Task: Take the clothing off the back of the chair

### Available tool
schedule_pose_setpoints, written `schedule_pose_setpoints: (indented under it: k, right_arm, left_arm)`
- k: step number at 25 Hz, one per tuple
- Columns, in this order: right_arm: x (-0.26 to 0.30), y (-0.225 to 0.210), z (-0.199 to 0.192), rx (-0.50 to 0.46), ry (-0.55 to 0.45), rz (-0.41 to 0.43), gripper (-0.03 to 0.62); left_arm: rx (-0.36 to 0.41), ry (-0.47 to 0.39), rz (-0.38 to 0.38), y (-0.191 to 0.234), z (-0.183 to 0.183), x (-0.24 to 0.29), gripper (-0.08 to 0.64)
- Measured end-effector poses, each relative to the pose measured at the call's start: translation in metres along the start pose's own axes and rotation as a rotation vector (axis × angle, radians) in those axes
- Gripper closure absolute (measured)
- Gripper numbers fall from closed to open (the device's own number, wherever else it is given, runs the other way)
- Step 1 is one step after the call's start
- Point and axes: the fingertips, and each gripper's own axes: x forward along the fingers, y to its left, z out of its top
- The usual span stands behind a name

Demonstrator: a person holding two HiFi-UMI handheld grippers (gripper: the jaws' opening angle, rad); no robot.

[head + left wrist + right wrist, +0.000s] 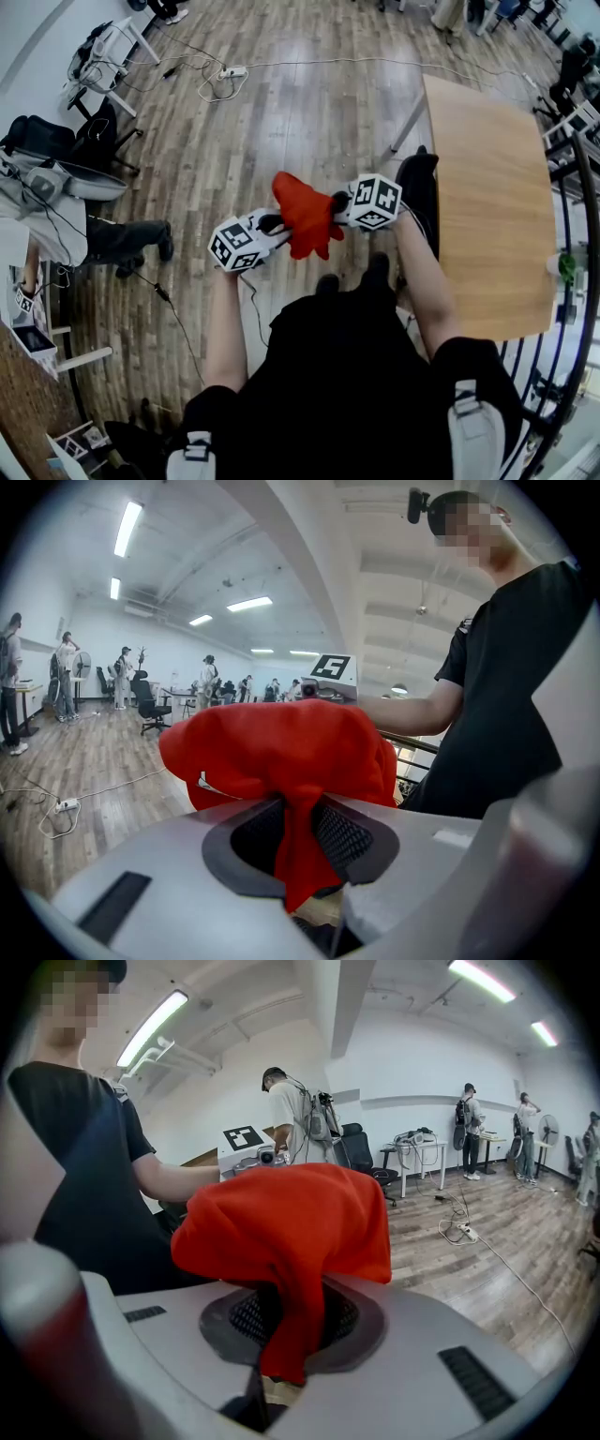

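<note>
Holding both forearms out in front, bare, elbows bent: left forearm (pixel 223 323) straight ahead, right forearm (pixel 424 272) angled in from the worktop (pixel 492 216) side. Pointing left tongs (pixel 274 223) and right tongs (pixel 338 201) inward at each other, both tipped a bit downward, marker cubes facing up. Above wood floor (pixel 281 112), in front of the body.

Gripping red cloth (pixel 306 217) with both. Left tongs (pixel 298 844) closed on a fold of it: strip of fabric pinched between the mesh pads, tail hanging out below them. Same on right tongs (pixel 289 1324): clamped on a gathered fold, end poking out under the pads.

Plain bright red, soft, matte, bunched and creased. Small pale mark low on the left edge of cloth (pixel 281 747) in left gripper view, cannot tell what. Bulging up over the jaws in a rounded hump in both gripper views, same red cloth (pixel 295 1218) on the right.

Strung between the two tongs, one end in each, middle sagging in loose flaps toward the body in head view. Hanging free in the air, off the floor. Apart from what looks like the dark chair back (pixel 419 192), just beside right forearm at worktop edge.
</note>
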Motion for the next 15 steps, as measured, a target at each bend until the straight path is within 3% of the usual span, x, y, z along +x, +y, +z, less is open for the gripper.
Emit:
schedule_pose_setpoints:
  k: [15]
  right_arm:
    - [0.0008, 0.0011, -0.0085, 0.012, 0.017, -0.012, 0.534]
  left_arm:
    - [0.011, 0.022, -0.025, -0.0015, -0.0047, 0.0057, 0.47]
